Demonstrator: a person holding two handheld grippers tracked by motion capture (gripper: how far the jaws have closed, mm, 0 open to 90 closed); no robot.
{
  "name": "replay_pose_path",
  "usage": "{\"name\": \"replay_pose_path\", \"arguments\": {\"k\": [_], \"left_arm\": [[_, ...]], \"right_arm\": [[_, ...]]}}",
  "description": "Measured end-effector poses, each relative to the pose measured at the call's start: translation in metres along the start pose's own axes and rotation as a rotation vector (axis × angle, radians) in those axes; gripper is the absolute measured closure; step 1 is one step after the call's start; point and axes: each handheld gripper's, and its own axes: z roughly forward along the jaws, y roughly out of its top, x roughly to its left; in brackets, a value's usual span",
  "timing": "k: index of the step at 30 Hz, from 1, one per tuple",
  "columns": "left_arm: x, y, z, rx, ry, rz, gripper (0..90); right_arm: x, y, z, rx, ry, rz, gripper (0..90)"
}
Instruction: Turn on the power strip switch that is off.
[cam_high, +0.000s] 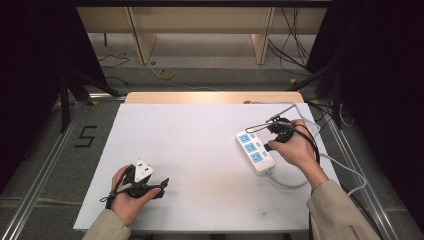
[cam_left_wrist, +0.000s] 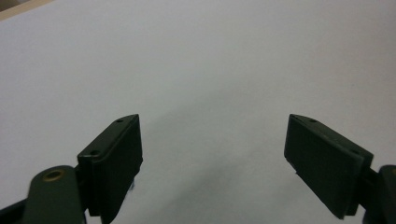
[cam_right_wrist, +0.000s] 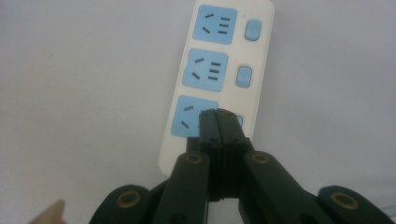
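Observation:
A white power strip with three blue sockets and blue switches lies on the right part of the white tabletop. In the right gripper view the power strip runs away from me. My right gripper is shut, its jaws pressed together with nothing between them, and its tips are over the nearest socket and switch. From above, the right gripper points left at the strip's middle. My left gripper rests low at the front left. The left gripper is open over bare tabletop.
The strip's grey cable loops off the table's right edge. Beyond the table's far edge is a floor with loose cables and wooden furniture legs. A "5" mark is on the floor at the left.

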Motion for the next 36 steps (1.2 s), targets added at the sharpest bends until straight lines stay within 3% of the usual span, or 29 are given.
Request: {"name": "replay_pose_path", "arguments": {"k": [36], "left_arm": [[0.0,0.0,0.0,0.0,-0.001,0.0,19.3]], "right_arm": [[-0.009,0.03,0.014,0.039,-0.015,0.016,90.0]]}}
